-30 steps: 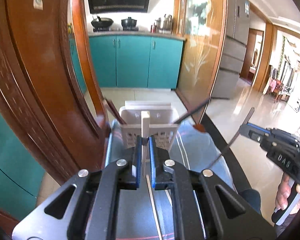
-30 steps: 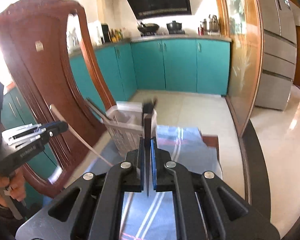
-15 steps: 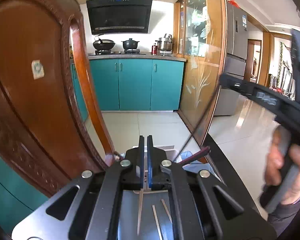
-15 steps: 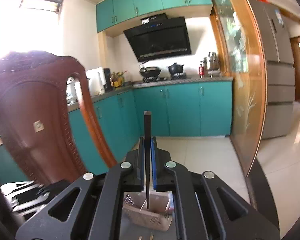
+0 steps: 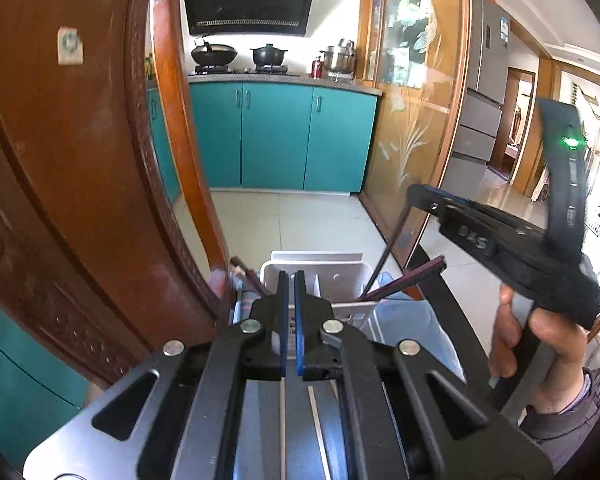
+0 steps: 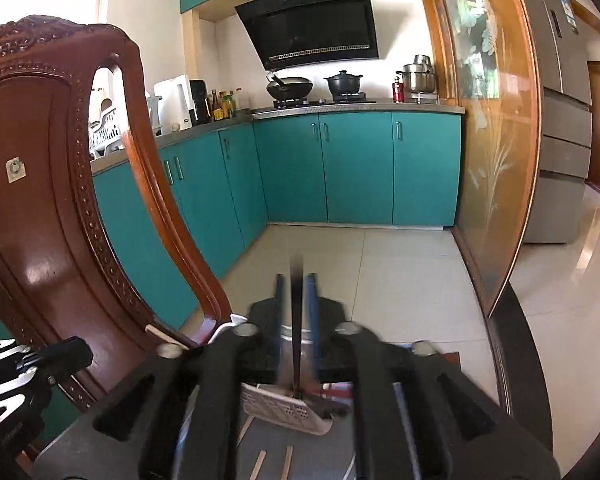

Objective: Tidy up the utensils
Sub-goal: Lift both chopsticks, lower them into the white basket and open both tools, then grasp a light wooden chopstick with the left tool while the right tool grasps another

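Note:
A white perforated utensil basket (image 5: 320,276) stands on the table ahead of my left gripper (image 5: 289,280), with dark chopsticks (image 5: 404,280) leaning out of it. My left gripper is shut and nothing shows between its blue pads. A pale chopstick (image 5: 283,420) lies on the table under it. My right gripper (image 6: 296,284) is blurred, with its jaws slightly parted around a dark chopstick (image 6: 296,320) whose lower end is over the basket (image 6: 284,408). In the left wrist view the right gripper (image 5: 416,196) is above the basket's right side.
A carved wooden chair back (image 5: 80,160) stands close on the left. Pale chopsticks (image 6: 260,464) lie on the striped blue cloth (image 5: 412,320). Teal kitchen cabinets (image 6: 356,168) and a glass partition (image 5: 412,120) are behind. The table's dark edge (image 6: 512,340) runs on the right.
My left gripper dropped its pale chopstick between the first two frames and stays shut. My right gripper lowered its dark chopstick toward the basket and its jaws have started to part.

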